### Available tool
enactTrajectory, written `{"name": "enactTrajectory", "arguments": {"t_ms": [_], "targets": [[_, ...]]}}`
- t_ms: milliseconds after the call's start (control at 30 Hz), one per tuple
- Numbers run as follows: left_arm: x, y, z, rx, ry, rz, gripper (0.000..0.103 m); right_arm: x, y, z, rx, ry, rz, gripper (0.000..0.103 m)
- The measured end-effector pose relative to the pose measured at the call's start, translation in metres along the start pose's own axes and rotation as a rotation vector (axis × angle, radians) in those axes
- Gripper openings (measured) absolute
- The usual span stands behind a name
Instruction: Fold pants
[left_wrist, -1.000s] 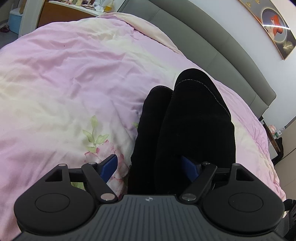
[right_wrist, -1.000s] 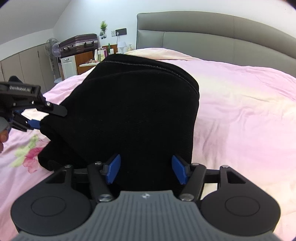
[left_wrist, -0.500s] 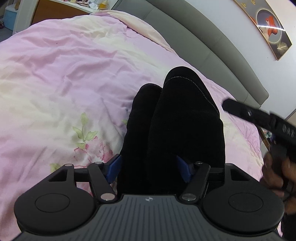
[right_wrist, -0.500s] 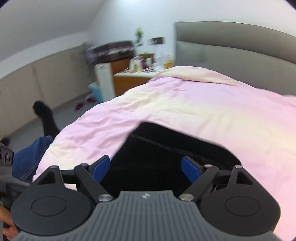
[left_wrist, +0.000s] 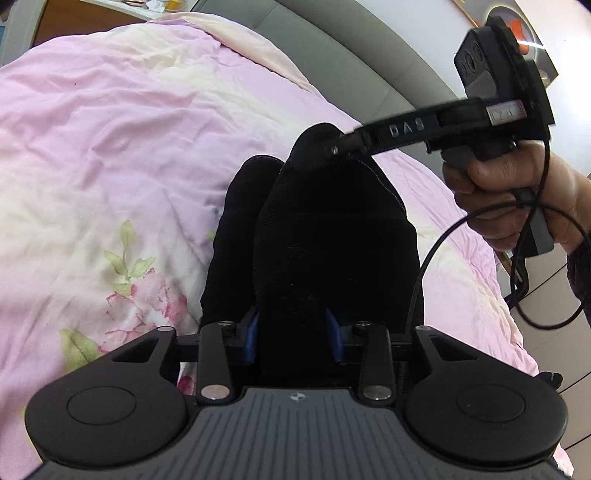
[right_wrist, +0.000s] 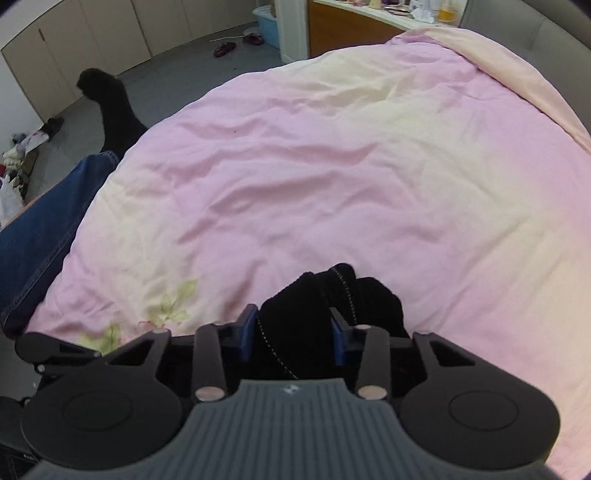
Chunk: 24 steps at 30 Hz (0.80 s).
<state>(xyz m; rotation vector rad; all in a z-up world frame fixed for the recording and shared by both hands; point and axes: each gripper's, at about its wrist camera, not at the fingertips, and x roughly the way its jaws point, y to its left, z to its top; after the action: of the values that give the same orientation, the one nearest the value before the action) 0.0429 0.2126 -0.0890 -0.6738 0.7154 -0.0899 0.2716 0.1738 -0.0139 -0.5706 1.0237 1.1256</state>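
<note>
Since half a second ago your right claw (right_wrist: 293, 332) has swung down onto the far end of the pants (left_wrist: 317, 229) and closed on it, where before it hung clear above them; your left claw (left_wrist: 293, 339) has kept its narrow pinch on the near end throughout.

Both claws now grip black fabric — the left on the bunch nearest you, the right on a hem edge with pale stitching (right_wrist: 271, 350); that gives you a hold at each end of the folded stack, which lies on the pink duvet (right_wrist: 332, 166) of the bed, so the layers should not slide apart when you carry one end over the other.

Your right hand (left_wrist: 517, 192) squeezes its trigger, the cable (left_wrist: 436, 251) hanging slack beside the cloth; judging by the doubled legs, one more fold looks due; lift both ends together, or the thick roll may slump.
</note>
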Motion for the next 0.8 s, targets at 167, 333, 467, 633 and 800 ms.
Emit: {"name": "enactTrajectory", "arguments": {"t_ms": [167, 333, 467, 633, 800], "targets": [[-0.036, -0.017, 0.003, 0.037, -0.073, -0.121, 0.032, -0.062, 0.007, -0.003, 0.092, -0.146, 0.044, 0.029], [-0.048, -0.001, 0.016, -0.026, -0.066, -0.084, 0.032, -0.058, 0.018, 0.029, 0.059, -0.134, 0.061, 0.030], [-0.018, 0.027, 0.010, -0.126, 0.032, 0.036, 0.033, 0.020, 0.017, 0.050, 0.056, 0.004, 0.034, 0.030], [0.002, 0.044, 0.010, -0.174, 0.034, 0.119, 0.039, 0.103, -0.001, 0.046, 0.134, 0.074, 0.032, 0.032], [0.009, 0.051, 0.013, -0.210, 0.035, 0.104, 0.046, 0.099, -0.005, 0.039, 0.147, 0.015, 0.025, 0.038]]}}
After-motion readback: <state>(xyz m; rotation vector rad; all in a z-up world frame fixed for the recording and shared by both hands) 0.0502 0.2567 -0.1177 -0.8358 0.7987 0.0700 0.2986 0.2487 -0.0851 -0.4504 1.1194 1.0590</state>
